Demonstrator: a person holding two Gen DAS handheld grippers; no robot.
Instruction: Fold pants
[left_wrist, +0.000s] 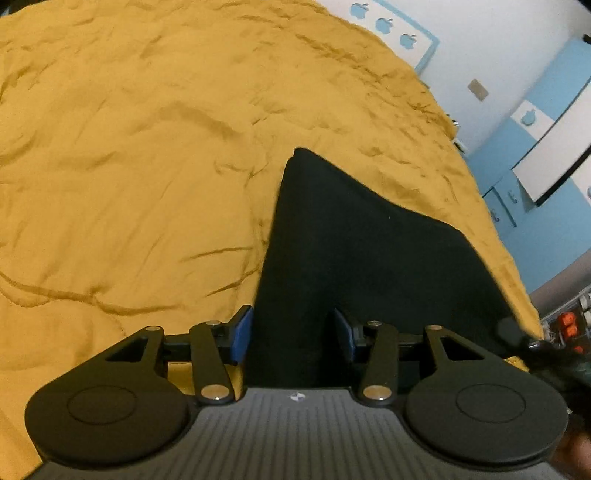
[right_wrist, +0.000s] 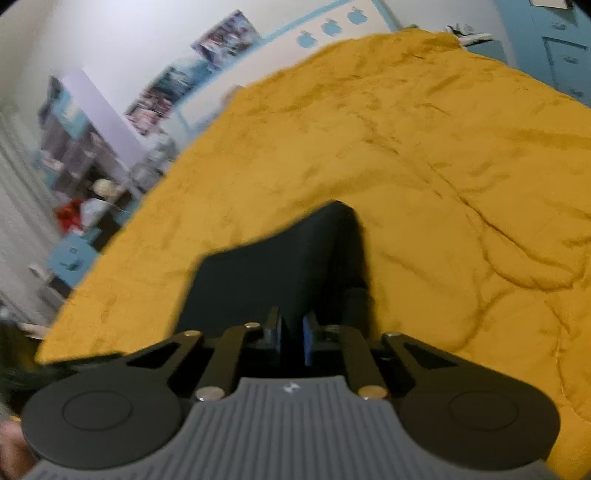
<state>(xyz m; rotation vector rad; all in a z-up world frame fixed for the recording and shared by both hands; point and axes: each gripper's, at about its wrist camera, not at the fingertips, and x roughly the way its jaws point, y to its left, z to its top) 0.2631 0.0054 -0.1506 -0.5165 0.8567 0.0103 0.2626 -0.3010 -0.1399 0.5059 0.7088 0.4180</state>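
Taking the black pants (left_wrist: 362, 258) as the landmark: they lie on a bed under a wrinkled mustard-yellow quilt (left_wrist: 129, 155), close to the quilt's near edge, already doubled into a narrow dark shape that tapers away from both cameras.

Nearest to the pants' near end, the left gripper (left_wrist: 293, 338) straddles the cloth with its jaws standing moderately wide; the blue pads (left_wrist: 242, 338) sit on either side of the fabric without pressing it, so this side has no hold. At the same near end, the right gripper (right_wrist: 291, 341) has its jaws drawn almost together, and dark cloth fills the thin gap between them. It looks like a pinch on the pants' near edge, though that view is smeared and the contact itself is hard to make out.

The step in hand seems to be taking up the near end with both grippers for a further fold, bringing it over toward the far tip. The next move probably calls for the left jaws to close on the edge they straddle, so both corners lift together and the layers do not slide apart.

Beyond the pants' far tip there is only bare quilt, then a white wall with blue apple shapes (left_wrist: 384, 24) and blue furniture (left_wrist: 506, 177).
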